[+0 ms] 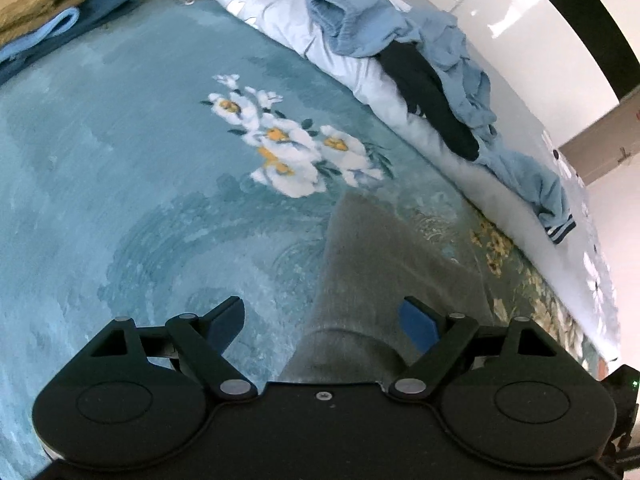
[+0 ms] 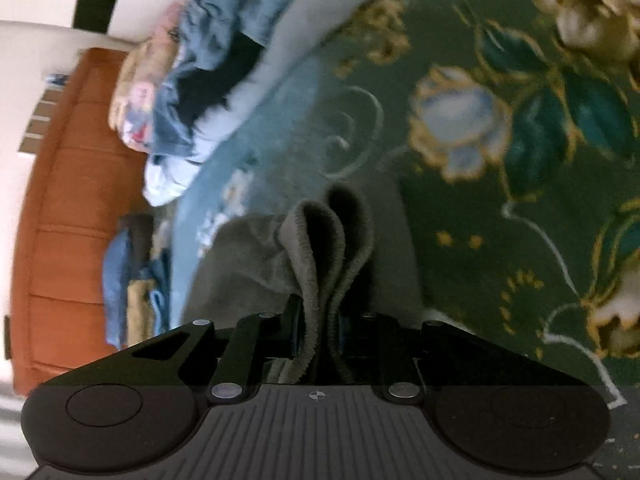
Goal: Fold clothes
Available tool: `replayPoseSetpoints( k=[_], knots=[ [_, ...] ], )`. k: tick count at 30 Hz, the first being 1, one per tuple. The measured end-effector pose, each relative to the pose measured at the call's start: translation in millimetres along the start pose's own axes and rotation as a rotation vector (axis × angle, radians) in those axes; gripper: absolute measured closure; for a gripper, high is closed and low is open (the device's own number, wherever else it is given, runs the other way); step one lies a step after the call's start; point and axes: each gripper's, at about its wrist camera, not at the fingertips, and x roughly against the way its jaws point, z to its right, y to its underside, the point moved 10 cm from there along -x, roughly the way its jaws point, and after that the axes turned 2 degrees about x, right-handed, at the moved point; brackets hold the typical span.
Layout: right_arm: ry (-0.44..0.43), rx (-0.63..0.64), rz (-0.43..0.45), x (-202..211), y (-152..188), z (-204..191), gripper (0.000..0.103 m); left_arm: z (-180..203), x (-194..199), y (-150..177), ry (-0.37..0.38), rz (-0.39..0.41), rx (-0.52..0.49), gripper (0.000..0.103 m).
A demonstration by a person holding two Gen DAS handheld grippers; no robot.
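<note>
A grey garment (image 1: pixel 380 264) lies on the teal flowered bedspread (image 1: pixel 140 160). My left gripper (image 1: pixel 322 308) hovers over its near end, open wide, its blue pads clear of the cloth. In the right wrist view my right gripper (image 2: pixel 320 320) is shut on the grey garment (image 2: pixel 320 248). It pinches a bunched, ribbed edge that stands up in two folds between the fingers. The rest of the cloth trails down to the left onto the bedspread (image 2: pixel 480 208).
A heap of unfolded light blue clothes (image 1: pixel 360 20) and a black garment (image 1: pixel 428 96) lies on a pale quilt (image 1: pixel 352 72) at the far right. Folded clothes (image 1: pixel 40 4) are stacked at the far left. An orange headboard (image 2: pixel 72 200) lies beyond them.
</note>
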Motion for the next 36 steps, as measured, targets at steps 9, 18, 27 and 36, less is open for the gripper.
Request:
replayPoseSetpoints(
  k=[9,18,27,36],
  knots=[
    [0.019,0.053,0.018,17.1,2.1,-8.3,0.078,1.1,6.7,-12.5,0.022,0.018,-0.019,0.019],
    [0.055,0.122,0.137,66.7,-12.2,-32.2,0.060,6.6,27.5,-19.3,0.074,0.002,-0.043,0.019],
    [0.016,0.260,0.020,4.1,-13.9,-107.9,0.060,-3.8,36.3,23.7,0.053,-0.011,-0.239,0.026],
    [0.105,0.383,-0.066,-48.7,-15.0,-154.1,0.059,-3.5,20.4,44.1,0.104,-0.031,-0.461,0.045]
  ],
)
